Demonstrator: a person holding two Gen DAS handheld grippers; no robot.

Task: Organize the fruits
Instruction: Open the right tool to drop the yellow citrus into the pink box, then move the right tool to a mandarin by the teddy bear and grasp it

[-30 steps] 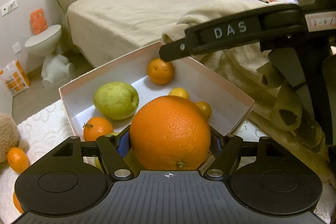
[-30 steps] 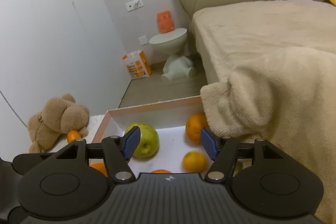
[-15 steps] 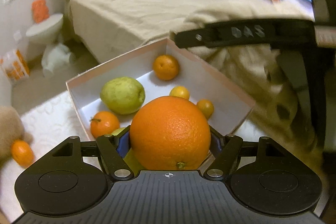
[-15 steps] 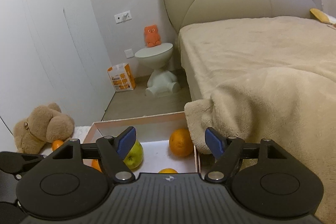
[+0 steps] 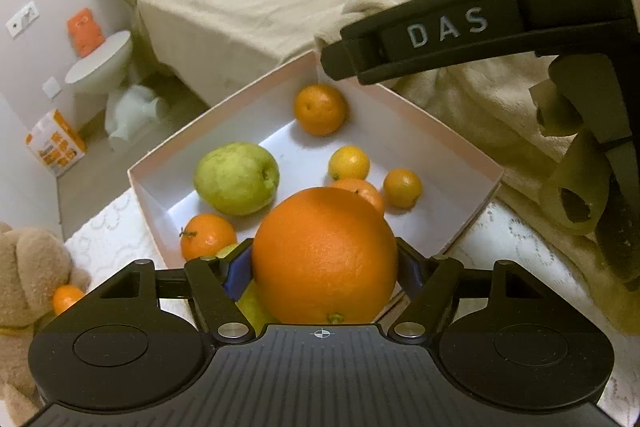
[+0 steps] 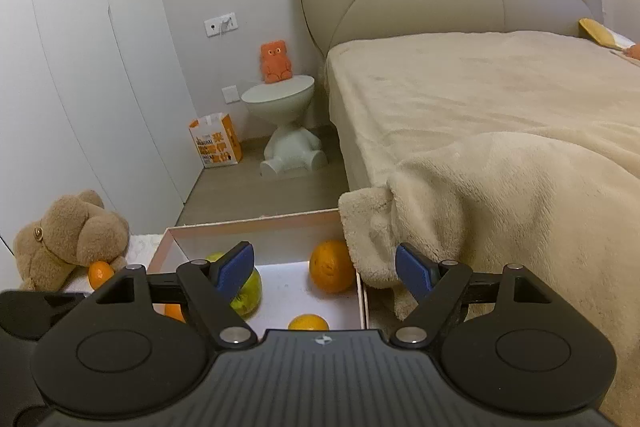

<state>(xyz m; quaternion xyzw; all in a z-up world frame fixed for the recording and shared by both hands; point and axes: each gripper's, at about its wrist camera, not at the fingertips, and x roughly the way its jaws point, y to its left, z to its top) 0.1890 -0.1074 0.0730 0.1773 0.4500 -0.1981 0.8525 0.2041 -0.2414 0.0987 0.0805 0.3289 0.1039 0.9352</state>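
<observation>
Blue-padded left gripper is clamped across the widest part of a large round orange, carried above the near corner of the white cardboard box. Judged firm, fairly heavy, dimpled skin slightly slippery. Right gripper empty, its jaws apart, having just been opening.

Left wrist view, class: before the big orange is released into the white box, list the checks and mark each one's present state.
1. Large round orange gripped by left gripper: ok.
2. Orange above shallow white cardboard box: ok.
3. Free floor in box among green pear and small tangerines: ok.
4. Right gripper empty, jaws just opened: ok.
5. Right gripper's black finger hanging over the box's far corner: not ok.
</observation>
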